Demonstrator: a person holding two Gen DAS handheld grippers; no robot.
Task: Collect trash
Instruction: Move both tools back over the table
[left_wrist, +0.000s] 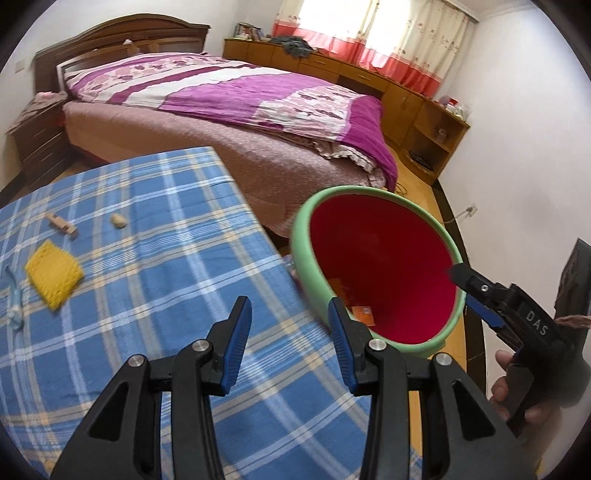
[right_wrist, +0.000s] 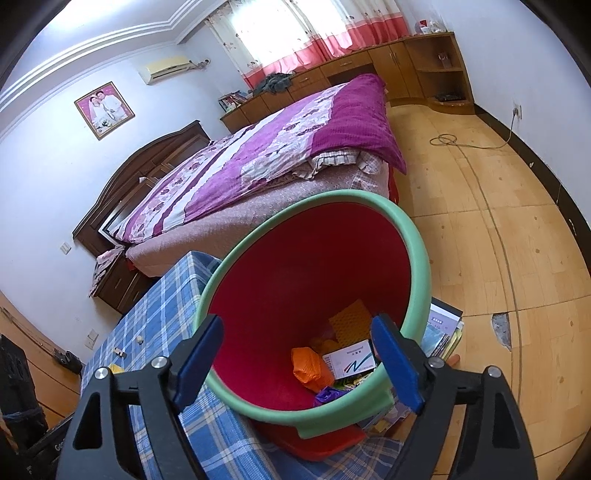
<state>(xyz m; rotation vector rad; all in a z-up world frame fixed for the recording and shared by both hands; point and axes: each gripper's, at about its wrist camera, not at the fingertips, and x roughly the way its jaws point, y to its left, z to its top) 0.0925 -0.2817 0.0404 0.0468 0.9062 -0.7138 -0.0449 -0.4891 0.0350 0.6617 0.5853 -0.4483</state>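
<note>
A red bin with a green rim (left_wrist: 373, 273) (right_wrist: 317, 280) stands beside the blue checked table (left_wrist: 155, 295). Inside lie an orange wrapper (right_wrist: 308, 367), a white box (right_wrist: 349, 360), a yellow sponge piece (right_wrist: 351, 317) and purple scraps. On the table lie a yellow sponge cloth (left_wrist: 53, 273), a wooden piece (left_wrist: 62, 225), a small beige lump (left_wrist: 119, 220) and a pale blue item (left_wrist: 13, 295). My left gripper (left_wrist: 291, 314) is open and empty over the table's right edge. My right gripper (right_wrist: 299, 347) (left_wrist: 461, 280) is open and empty over the bin's mouth.
A bed with a purple quilt (left_wrist: 240, 96) stands behind the table and bin. Wooden cabinets (left_wrist: 369, 77) run under the window. Books or papers (right_wrist: 443, 332) lie on the wood floor by the bin. A cable (right_wrist: 472, 144) trails from a wall socket.
</note>
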